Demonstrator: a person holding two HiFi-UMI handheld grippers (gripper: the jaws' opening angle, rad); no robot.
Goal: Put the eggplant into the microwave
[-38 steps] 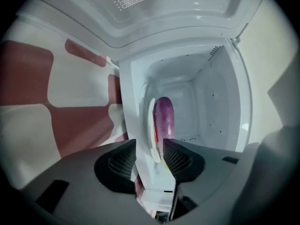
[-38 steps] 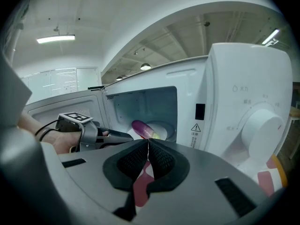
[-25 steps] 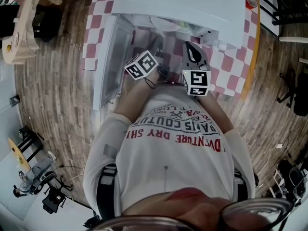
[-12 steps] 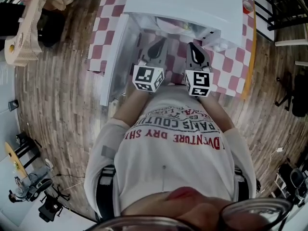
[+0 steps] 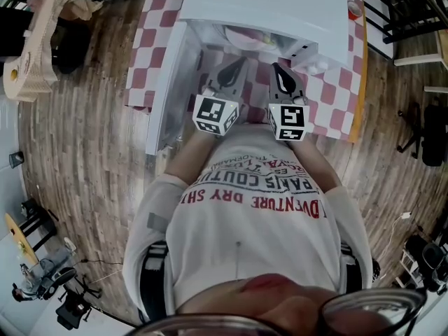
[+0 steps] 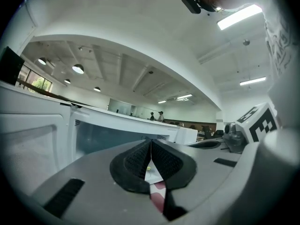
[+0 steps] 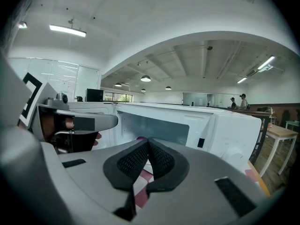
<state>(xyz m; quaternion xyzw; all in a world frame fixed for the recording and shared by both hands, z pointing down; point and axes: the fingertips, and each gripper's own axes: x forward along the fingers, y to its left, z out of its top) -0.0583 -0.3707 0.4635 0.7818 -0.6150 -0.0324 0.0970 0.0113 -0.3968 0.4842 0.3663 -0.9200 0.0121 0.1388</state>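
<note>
Red-and-white checked cloth (image 5: 336,96) covers the table. The white microwave (image 5: 280,5) sits at 12 o'clock with its door (image 5: 168,82) swung out toward 9. My left gripper (image 6: 151,145) and right gripper (image 7: 148,142) are both pinched closed on nothing at the cavity (image 7: 154,123) mouth. I can't place the eggplant: a purplish speck (image 7: 141,138) low inside is too small to call. That fits an oven already loaded or one waiting, so I'd steer clear of the door edge.
</note>
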